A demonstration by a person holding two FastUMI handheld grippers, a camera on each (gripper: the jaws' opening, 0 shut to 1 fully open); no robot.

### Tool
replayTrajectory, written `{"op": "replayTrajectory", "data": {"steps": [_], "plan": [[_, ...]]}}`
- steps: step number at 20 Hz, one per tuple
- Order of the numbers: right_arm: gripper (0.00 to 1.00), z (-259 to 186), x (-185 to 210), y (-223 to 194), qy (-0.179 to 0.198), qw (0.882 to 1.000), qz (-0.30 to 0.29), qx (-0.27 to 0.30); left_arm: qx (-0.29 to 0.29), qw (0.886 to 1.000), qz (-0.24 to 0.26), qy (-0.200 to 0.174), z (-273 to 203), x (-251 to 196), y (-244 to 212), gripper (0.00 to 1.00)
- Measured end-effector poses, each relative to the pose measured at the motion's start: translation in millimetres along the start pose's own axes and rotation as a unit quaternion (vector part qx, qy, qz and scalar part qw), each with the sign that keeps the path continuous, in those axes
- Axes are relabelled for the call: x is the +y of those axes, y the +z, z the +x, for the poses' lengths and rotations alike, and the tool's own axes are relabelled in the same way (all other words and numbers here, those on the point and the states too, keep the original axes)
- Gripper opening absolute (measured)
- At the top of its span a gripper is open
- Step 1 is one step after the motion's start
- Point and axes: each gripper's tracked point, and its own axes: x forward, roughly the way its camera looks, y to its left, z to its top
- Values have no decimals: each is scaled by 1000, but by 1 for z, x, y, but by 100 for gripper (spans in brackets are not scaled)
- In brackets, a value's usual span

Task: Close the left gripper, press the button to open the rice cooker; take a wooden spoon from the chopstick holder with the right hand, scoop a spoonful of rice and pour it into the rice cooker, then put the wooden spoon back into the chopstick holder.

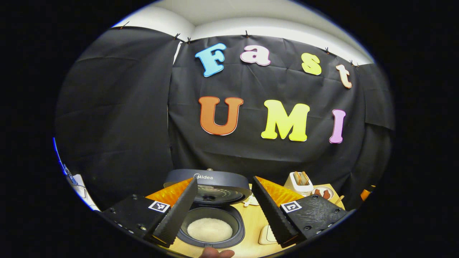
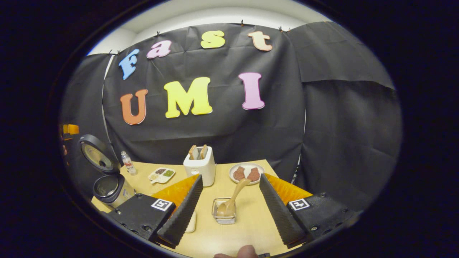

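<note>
The rice cooker (image 1: 239, 219) stands open right before my left gripper (image 1: 225, 179), its lid (image 1: 215, 184) raised and white rice (image 1: 209, 229) lying in the pot. The left gripper is open, nothing between its fingers. In the right gripper view the wooden spoon (image 2: 235, 195) rests bowl-down in the metal chopstick holder (image 2: 223, 218), its handle leaning up to the right. My right gripper (image 2: 231, 176) is open, one finger on each side of the holder, touching neither. The open rice cooker (image 2: 107, 188) stands far left on the table.
A white toaster (image 2: 199, 165) with bread, a plate (image 2: 246, 173) of reddish pieces, a small divided tray (image 2: 162, 175) and a bottle (image 2: 128, 163) stand on the wooden table (image 2: 251, 222). A pale object (image 1: 267, 234) lies right of the cooker. A thumb (image 2: 240, 252) shows at the bottom.
</note>
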Motion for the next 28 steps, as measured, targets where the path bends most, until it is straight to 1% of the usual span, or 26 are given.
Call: {"op": "replayTrajectory", "data": {"steps": [3, 6, 7, 8, 10, 12, 13, 14, 15, 16, 17, 18, 19, 20, 21, 22, 23, 24, 26, 28], "plan": [[100, 35, -8, -19, 9, 1000, 3, 24, -10, 1000, 6, 5, 4, -16, 4, 96], [100, 79, -14, -48, 21, 997, 22, 69, -18, 1000, 3, 13, 6, -30, 9, 96], [100, 93, -14, -59, 29, 996, 29, 85, -18, 1000, 0, 14, 7, -36, 10, 87], [100, 107, -17, -69, 35, 994, 35, 98, -16, 1000, 1, 16, 9, -41, 7, 96], [100, 133, -22, -89, 43, 990, 44, 129, -4, 1000, -1, 19, 18, -52, 2, 96], [100, 152, -17, -106, 63, 984, 55, 159, 10, 999, -12, 31, 21, -62, -4, 96], [98, 160, -14, -113, 75, 981, 61, 171, 10, 999, -16, 36, 21, -66, -5, 96], [92, 165, -14, -121, 84, 977, 67, 183, 9, 999, -16, 40, 22, -71, -4, 96], [95, 172, -10, -128, 93, 974, 75, 192, 9, 999, -16, 44, 21, -74, -4, 96], [92, 179, -7, -133, 100, 971, 84, 200, 11, 999, -16, 45, 21, -78, -6, 96], [78, 185, -5, -136, 104, 968, 95, 207, 15, 999, -14, 45, 20, -81, -9, 96], [80, 188, -3, -140, 105, 966, 103, 211, 21, 999, -11, 48, 20, -81, -10, 98], [71, 192, -5, -141, 104, 966, 106, 213, 25, 998, -9, 50, 18, -79, -12, 100], [58, 194, -5, -141, 104, 966, 105, 214, 27, 998, -8, 51, 16, -78, -13, 96], [47, 195, -6, -139, 103, 966, 103, 211, 28, 998, -7, 52, 14, -77, -12, 96], [41, 194, -7, -134, 100, 968, 101, 205, 29, 998, -6, 54, 12, -74, -13, 96], [31, 192, -7, -131, 96, 969, 100, 203, 28, 998, -5, 54, 10, -71, -12, 96], [25, 184, -3, -126, 99, 969, 103, 203, 27, 998, -4, 54, 7, -69, -12, 96], [21, 175, 3, -126, 100, 967, 105, 210, 21, 998, 1, 51, 3, -63, -10, 96], [18, 165, 7, -111, 91, 970, 108, 197, 14, 999, 5, 45, -3, -55, -8, 96]]}}
